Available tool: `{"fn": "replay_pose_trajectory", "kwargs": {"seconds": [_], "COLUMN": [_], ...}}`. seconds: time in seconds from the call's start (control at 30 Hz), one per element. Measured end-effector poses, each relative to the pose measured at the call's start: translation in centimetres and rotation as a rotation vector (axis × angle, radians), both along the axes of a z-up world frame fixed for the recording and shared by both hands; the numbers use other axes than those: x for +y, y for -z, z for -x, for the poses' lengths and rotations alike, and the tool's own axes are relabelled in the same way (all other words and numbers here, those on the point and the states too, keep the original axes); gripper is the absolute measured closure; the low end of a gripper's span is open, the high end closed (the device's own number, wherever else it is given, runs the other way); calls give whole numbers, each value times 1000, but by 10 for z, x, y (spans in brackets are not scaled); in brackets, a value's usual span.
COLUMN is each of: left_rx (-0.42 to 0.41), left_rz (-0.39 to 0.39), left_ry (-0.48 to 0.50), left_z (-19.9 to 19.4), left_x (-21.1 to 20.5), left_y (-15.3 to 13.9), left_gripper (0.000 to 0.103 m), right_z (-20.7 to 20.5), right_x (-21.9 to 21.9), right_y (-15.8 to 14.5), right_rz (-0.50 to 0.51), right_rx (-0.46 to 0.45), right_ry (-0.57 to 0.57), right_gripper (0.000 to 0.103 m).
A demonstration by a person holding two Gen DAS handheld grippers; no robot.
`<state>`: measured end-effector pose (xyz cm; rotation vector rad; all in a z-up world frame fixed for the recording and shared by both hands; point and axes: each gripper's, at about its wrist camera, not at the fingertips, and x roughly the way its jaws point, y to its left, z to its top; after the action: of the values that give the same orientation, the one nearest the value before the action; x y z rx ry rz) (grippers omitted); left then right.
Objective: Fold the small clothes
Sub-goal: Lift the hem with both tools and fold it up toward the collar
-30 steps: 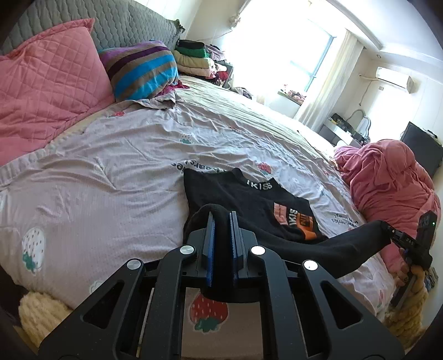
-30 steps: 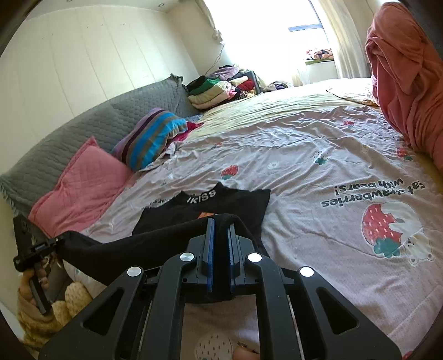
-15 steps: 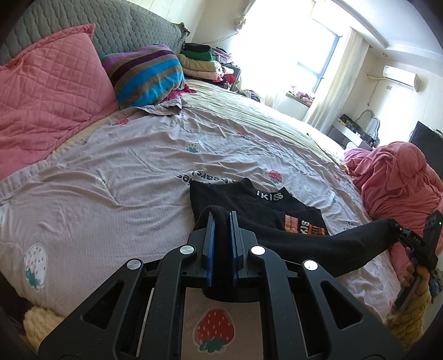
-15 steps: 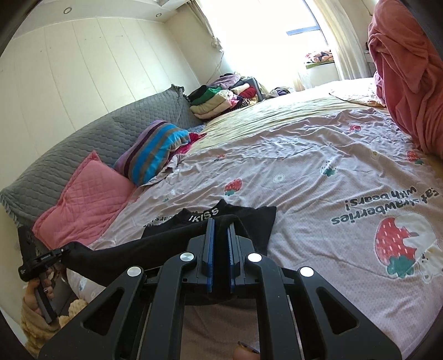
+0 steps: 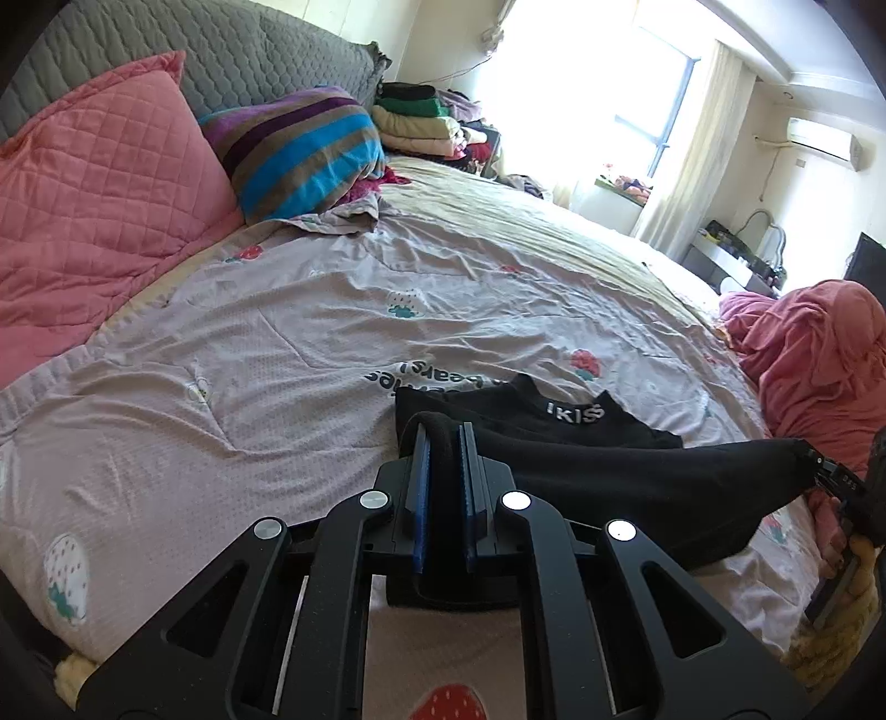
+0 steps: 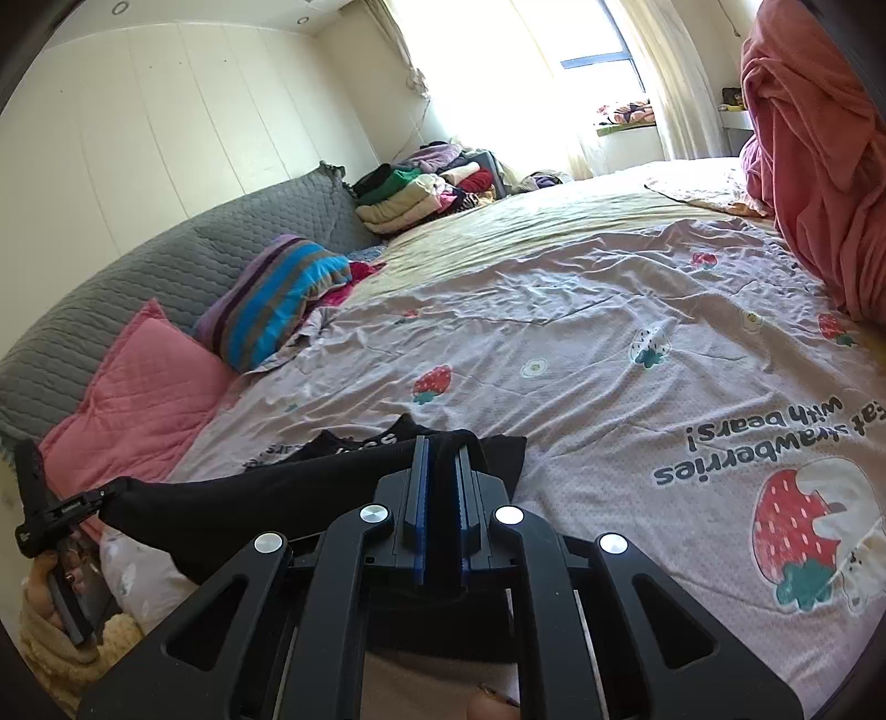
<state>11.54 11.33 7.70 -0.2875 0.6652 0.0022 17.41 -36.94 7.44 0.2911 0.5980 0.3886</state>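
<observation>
Your black top (image 5: 559, 426) lies on the lilac bedspread (image 5: 249, 354) near the bed's front edge, its collar facing away from you with white letters that read "IKISS" in the left wrist view. The near edge is lifted off the bed and stretched as a dark band (image 5: 653, 476) between your two grippers.

Your left gripper (image 5: 441, 437) has its jaws clenched on one end of that band; black cloth fills the slot between the blue pads and bulges over their tips. Your right gripper (image 6: 440, 451) is clamped on the other end the same way, with the fabric running off to its left toward the other tool. The rest of the top lies just beyond both sets of jaws, flat on the spread.

The bedspread carries strawberry prints and upside-down lettering; "strawberries with bears!" can be read in the right wrist view (image 6: 747, 437), and the word before it is cut off.

Farther off, a pink quilted pillow (image 5: 94, 199) and a striped pillow (image 5: 302, 155) lean on the grey headboard (image 5: 221, 50). A stack of folded clothes (image 5: 415, 124) sits past them by the window. A heap of pink blanket (image 5: 819, 354) lies on the bed's right side, near the right-hand end of the band.
</observation>
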Motion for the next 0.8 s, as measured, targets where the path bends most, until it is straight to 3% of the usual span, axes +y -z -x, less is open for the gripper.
{"fn": "replay_pose_trajectory", "kwargs": {"seconds": [0.63, 0.8], "left_rx": [112, 130], "left_rz": [-17, -34], "left_ry": [-53, -73], "left_z": [-73, -78], "left_x": [6, 6], "left_y": [58, 69], "left_gripper": [99, 93], "right_z": [-70, -77], "right_x": [27, 36], "right_y": [53, 70], "right_rz": [124, 172], "right_rx": [95, 125], "right_ry": [39, 28], "right_gripper": [96, 93]}}
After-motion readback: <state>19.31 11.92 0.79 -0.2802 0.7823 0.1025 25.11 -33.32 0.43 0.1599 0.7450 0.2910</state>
